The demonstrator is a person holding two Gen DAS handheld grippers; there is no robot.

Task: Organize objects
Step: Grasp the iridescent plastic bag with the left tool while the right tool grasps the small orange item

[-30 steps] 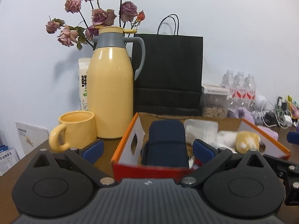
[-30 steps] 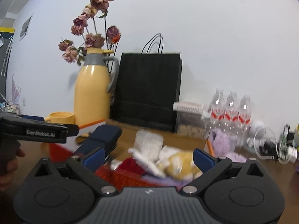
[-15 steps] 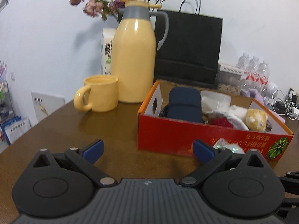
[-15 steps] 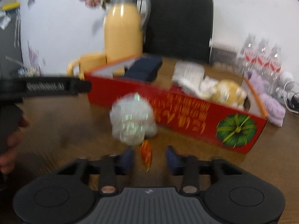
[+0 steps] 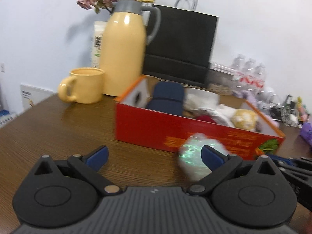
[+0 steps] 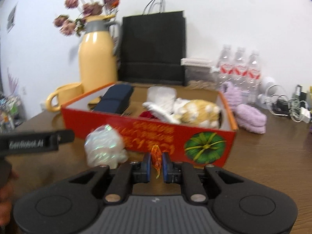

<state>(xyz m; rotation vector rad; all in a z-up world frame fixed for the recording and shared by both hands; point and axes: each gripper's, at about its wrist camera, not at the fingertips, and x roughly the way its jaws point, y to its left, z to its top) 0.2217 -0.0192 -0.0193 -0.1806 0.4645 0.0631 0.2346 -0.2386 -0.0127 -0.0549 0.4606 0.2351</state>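
Note:
A red cardboard box [image 6: 148, 134] [image 5: 148, 128] on the brown table holds a navy case [image 6: 115, 99], white cloth and a yellow plush toy [image 6: 197, 111]. In front of it lies a white iridescent bundle [image 6: 104, 146] [image 5: 190, 159]. My right gripper [image 6: 156, 162] is shut on a small orange wrapped piece [image 6: 156, 154], just right of the bundle and short of the box's front wall. My left gripper [image 5: 154, 155] is open with nothing between its fingers; its right finger [image 5: 212, 156] overlaps the bundle in the view. The left gripper's body [image 6: 35, 140] shows at the left of the right wrist view.
A yellow mug [image 5: 83, 85] and a tall yellow jug [image 5: 124, 46] stand left of the box, with dried roses and a black paper bag [image 5: 181, 44] behind. Water bottles [image 6: 239, 68], lilac cloth [image 6: 249, 117] and tangled cables [image 6: 286, 105] lie to the right.
My right gripper was open over the box, then came down in front of it and shut on the orange piece. The left gripper drew back from the box and stayed open.

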